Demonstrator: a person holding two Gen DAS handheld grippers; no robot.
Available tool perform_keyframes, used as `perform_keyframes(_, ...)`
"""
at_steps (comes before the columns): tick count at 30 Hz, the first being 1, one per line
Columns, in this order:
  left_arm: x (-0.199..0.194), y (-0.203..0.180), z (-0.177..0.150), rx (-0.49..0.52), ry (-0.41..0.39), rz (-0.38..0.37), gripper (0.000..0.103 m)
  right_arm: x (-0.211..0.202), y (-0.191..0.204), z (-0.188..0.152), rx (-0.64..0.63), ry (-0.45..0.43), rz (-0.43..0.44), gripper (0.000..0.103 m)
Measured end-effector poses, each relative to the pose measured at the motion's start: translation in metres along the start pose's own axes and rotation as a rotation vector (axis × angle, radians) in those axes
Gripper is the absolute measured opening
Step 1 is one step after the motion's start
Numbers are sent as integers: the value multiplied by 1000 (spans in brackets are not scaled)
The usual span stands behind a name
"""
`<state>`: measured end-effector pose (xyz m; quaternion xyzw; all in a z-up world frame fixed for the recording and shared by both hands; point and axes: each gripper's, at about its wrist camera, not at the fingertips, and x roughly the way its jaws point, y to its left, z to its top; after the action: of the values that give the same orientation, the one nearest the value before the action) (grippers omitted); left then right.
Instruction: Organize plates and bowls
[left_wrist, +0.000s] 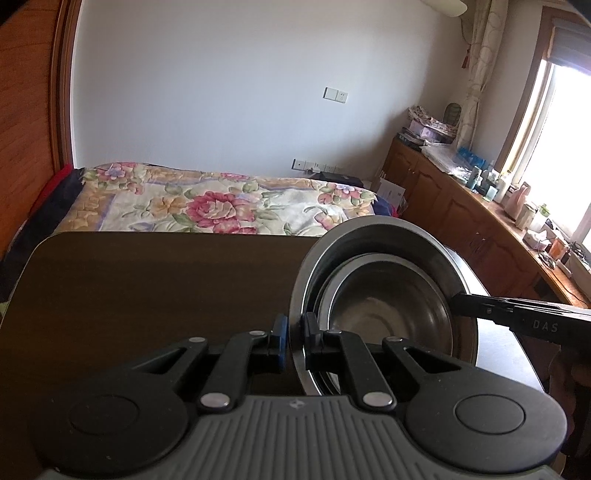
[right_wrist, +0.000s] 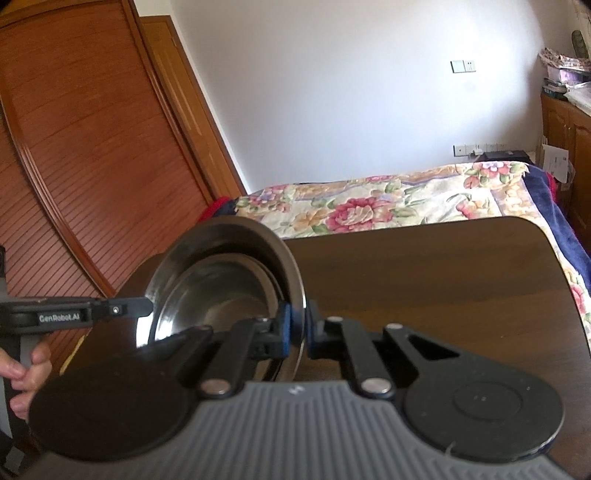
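A large steel bowl with a smaller steel bowl nested inside is tilted over the dark wooden table. My left gripper is shut on the large bowl's rim, its blue pads pinching the thin edge. On the opposite side, my right gripper is shut on the same rim. In each wrist view the other gripper shows reaching the far rim: the right gripper and the left gripper. A person's hand holds the left handle.
A bed with a floral quilt lies just beyond the table's far edge. Wooden cabinets with a cluttered counter run along the window side. A wooden louvred wardrobe door stands to the left.
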<state>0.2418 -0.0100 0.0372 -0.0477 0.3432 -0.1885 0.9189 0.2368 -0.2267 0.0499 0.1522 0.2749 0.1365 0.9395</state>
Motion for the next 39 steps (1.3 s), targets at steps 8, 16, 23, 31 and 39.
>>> perform_keyframes(8, -17, 0, 0, 14, -12, 7, 17, -11, 4, 1, -17, -8, -5, 10)
perform_keyframes(16, -46, -2, -5, 29, -34, 17, 17, -33, 15, -1, -27, -39, 11, 10)
perform_keyframes(23, -73, 2, -19, 32, -41, 36, 17, -47, 31, -10, -39, -57, 27, 10)
perform_keyframes(31, -106, 12, -44, 18, -33, 59, 17, -58, 52, -27, -46, -63, 52, 10)
perform_keyframes(39, -135, 28, -62, -3, -29, 89, 17, -65, 75, -42, -64, -59, 90, 10)
